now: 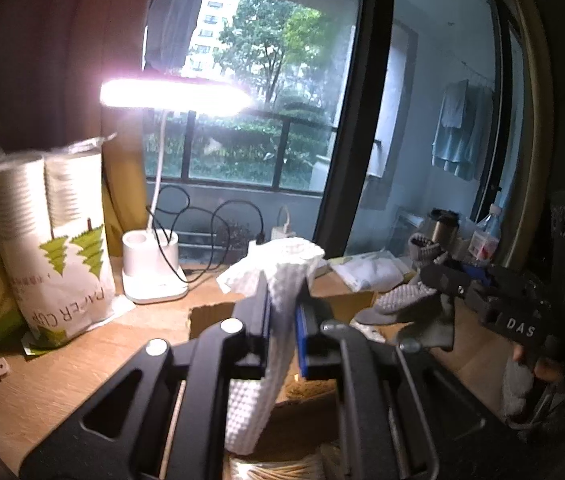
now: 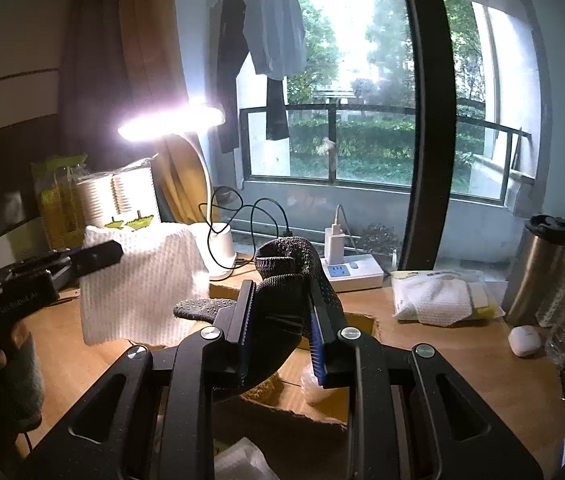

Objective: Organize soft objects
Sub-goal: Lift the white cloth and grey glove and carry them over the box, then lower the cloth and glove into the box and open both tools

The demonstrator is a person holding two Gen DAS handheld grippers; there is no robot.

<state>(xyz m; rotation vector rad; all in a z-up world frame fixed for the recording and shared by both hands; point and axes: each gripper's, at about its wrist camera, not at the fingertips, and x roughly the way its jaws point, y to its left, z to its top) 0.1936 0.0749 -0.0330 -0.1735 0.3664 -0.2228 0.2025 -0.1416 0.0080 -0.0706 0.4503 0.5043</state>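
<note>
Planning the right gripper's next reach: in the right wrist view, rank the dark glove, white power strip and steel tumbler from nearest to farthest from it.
1. Dark glove, clamped in the right gripper.
2. White power strip, just behind, center.
3. Steel tumbler, far right desk edge.

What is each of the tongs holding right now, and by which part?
Left tongs pinch the white cloth mid-length. Right tongs clamp the dark glove across its middle.

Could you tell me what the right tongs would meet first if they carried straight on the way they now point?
Probably the white power strip at the desk's back edge, beyond the dark knitted glove that the right tongs hold. Depth is unclear; they might pass above it to the window wall.
</note>
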